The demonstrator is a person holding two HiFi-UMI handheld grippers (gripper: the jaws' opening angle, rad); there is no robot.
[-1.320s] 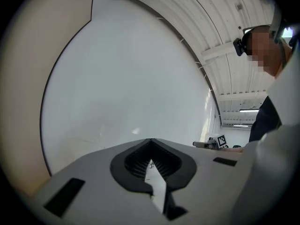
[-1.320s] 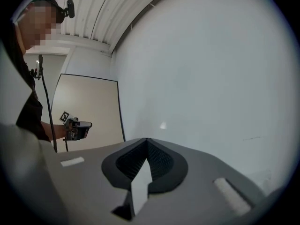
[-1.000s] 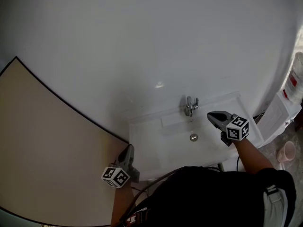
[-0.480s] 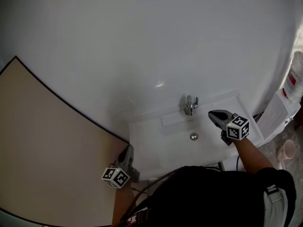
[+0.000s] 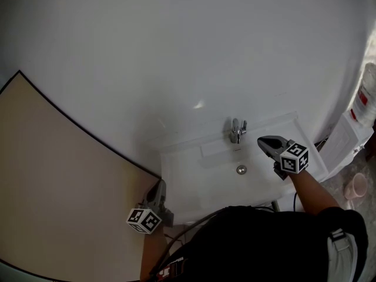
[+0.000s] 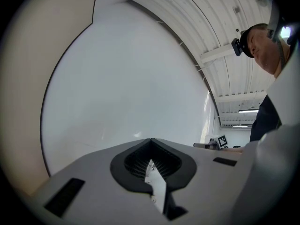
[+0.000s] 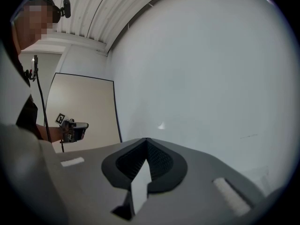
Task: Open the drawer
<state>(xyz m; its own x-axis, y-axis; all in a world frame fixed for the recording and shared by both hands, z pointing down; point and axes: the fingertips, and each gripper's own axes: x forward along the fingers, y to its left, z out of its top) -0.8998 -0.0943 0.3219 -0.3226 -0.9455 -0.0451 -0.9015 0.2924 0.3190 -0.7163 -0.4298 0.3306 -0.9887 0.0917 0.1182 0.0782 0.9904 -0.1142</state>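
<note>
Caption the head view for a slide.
Person at a white sink, right claw near the tap, left claw beside its left edge, both shut.

White rectangular sink basin (image 5: pixel 194 184): near rim and whatever sits under it are covered by the person's black-clad torso (image 5: pixel 264 245). White bottle with red label (image 5: pixel 368 96) is clipped by the right edge. Forearm (image 5: pixel 150 252) behind the grey left gripper (image 5: pixel 160 184) runs off the bottom edge.
</note>
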